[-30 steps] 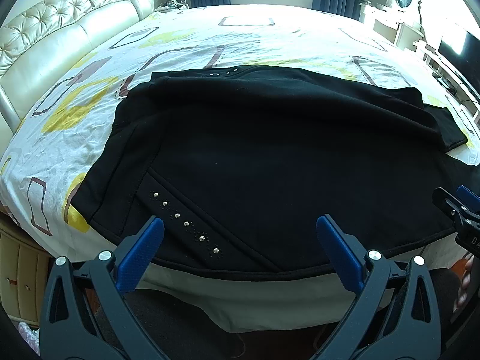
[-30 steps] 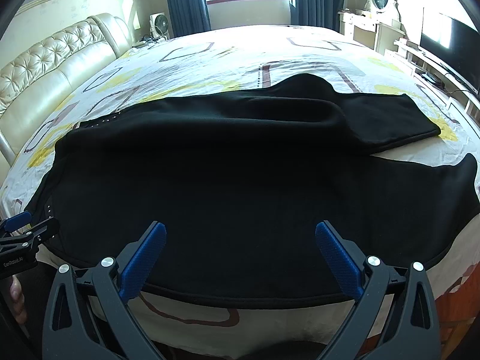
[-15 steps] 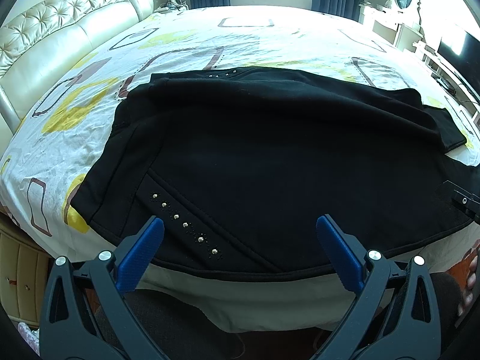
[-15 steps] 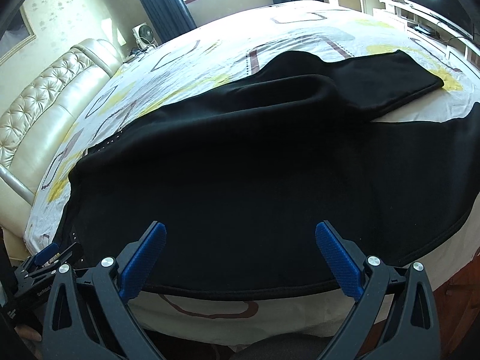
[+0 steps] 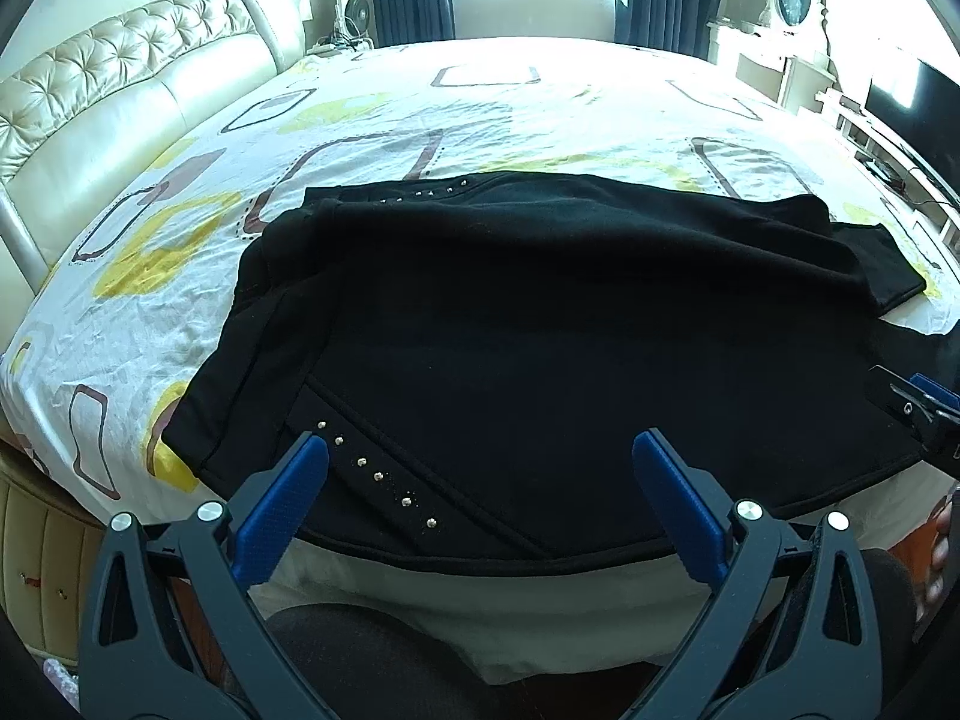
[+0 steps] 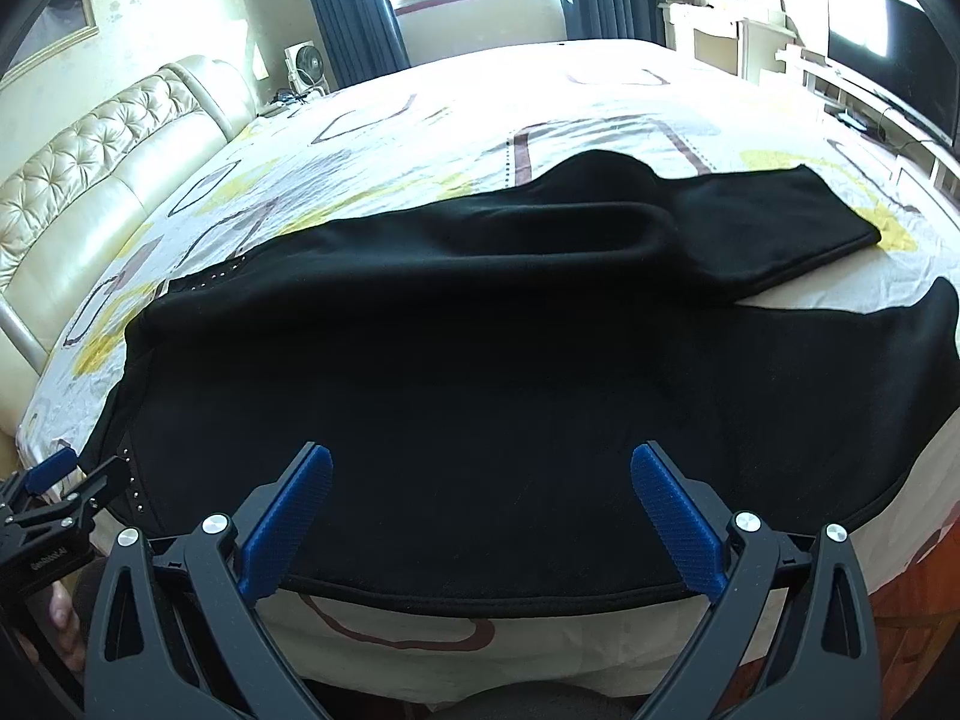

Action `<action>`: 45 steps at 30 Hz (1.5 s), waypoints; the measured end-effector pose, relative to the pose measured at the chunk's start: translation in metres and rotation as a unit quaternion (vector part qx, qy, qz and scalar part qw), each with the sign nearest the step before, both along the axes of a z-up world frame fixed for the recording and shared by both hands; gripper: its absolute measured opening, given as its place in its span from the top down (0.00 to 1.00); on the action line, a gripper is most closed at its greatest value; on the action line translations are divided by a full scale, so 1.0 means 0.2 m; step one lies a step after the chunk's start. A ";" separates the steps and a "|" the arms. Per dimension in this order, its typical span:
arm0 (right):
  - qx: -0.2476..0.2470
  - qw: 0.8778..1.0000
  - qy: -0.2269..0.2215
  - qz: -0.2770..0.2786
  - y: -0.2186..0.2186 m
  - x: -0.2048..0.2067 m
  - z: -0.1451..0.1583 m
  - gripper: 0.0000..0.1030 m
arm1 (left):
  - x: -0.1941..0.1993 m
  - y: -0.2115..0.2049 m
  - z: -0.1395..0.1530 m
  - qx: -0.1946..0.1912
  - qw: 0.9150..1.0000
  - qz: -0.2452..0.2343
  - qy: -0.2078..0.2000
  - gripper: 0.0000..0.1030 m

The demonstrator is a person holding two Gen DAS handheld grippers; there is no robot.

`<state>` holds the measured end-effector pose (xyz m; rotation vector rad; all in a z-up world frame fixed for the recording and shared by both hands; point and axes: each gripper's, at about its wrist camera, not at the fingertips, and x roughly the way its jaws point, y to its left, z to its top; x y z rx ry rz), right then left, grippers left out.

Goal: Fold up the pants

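Black pants [image 5: 540, 330] lie spread across the near part of the bed, waist to the left with a row of silver studs [image 5: 378, 476], legs running right. In the right wrist view the pants [image 6: 480, 372] show a far leg folded over and ending at the right. My left gripper [image 5: 480, 456] is open and empty, just above the near hem by the studs. My right gripper [image 6: 480, 468] is open and empty over the near hem further right. Each gripper shows at the edge of the other's view.
The bed [image 5: 180, 276] has a white sheet with yellow and brown shapes. A cream tufted headboard [image 5: 120, 84] runs along the left. A fan [image 6: 306, 66], dark curtains and a window stand at the back. A television [image 6: 888, 54] and white furniture stand at the right.
Both grippers have tilted up and shifted a little, so more of the room shows. The right gripper swung left and then back. The pants have not moved. Both stay open.
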<state>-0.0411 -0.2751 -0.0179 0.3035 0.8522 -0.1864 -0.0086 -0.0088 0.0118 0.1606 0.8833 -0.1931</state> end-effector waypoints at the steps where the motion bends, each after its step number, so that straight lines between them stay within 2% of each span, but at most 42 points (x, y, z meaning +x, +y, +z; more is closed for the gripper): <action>1: -0.003 1.000 -0.002 0.000 0.00 0.00 0.01 0.04 | -0.01 0.00 0.01 -0.002 1.000 -0.001 -0.002 0.02; 7: -0.006 1.000 -0.006 0.005 0.01 -0.01 0.03 0.04 | -0.03 -0.01 0.07 -0.014 1.000 0.001 -0.003 0.02; 15: -0.026 1.000 -0.009 0.014 0.04 -0.01 0.03 0.04 | -0.03 -0.01 0.07 -0.016 1.000 0.001 -0.005 0.02; 21: -0.046 0.999 -0.007 0.028 0.04 0.00 0.04 0.04 | 0.01 0.02 0.06 -0.029 1.000 0.007 0.007 0.02; 24: -0.058 0.997 -0.014 0.052 0.04 0.00 0.06 0.04 | 0.09 0.06 0.05 -0.053 0.998 -0.005 0.032 0.02; 29: -0.045 0.994 -0.029 0.091 0.04 0.03 0.11 0.04 | 0.33 0.29 0.06 -0.103 0.991 -0.002 0.079 0.02; 32: -0.044 0.993 -0.026 0.107 0.04 0.07 0.12 0.04 | 0.53 0.47 0.08 -0.127 0.988 -0.006 0.091 0.02; 35: -0.020 0.993 -0.028 0.117 0.02 0.13 0.13 0.04 | 0.74 0.61 0.08 -0.152 0.983 -0.024 0.105 0.02; 38: -0.016 0.993 -0.030 0.114 0.01 0.21 0.14 0.04 | 1.05 0.77 -0.01 -0.133 0.980 0.010 0.144 0.02; 41: -0.014 0.993 -0.035 0.116 0.02 0.29 0.14 0.04 | 1.29 0.88 -0.13 -0.133 0.978 0.024 0.157 0.02; 45: -0.011 0.992 -0.027 0.127 0.04 0.39 0.09 0.04 | 1.51 0.93 -0.31 -0.183 0.960 0.000 0.211 0.02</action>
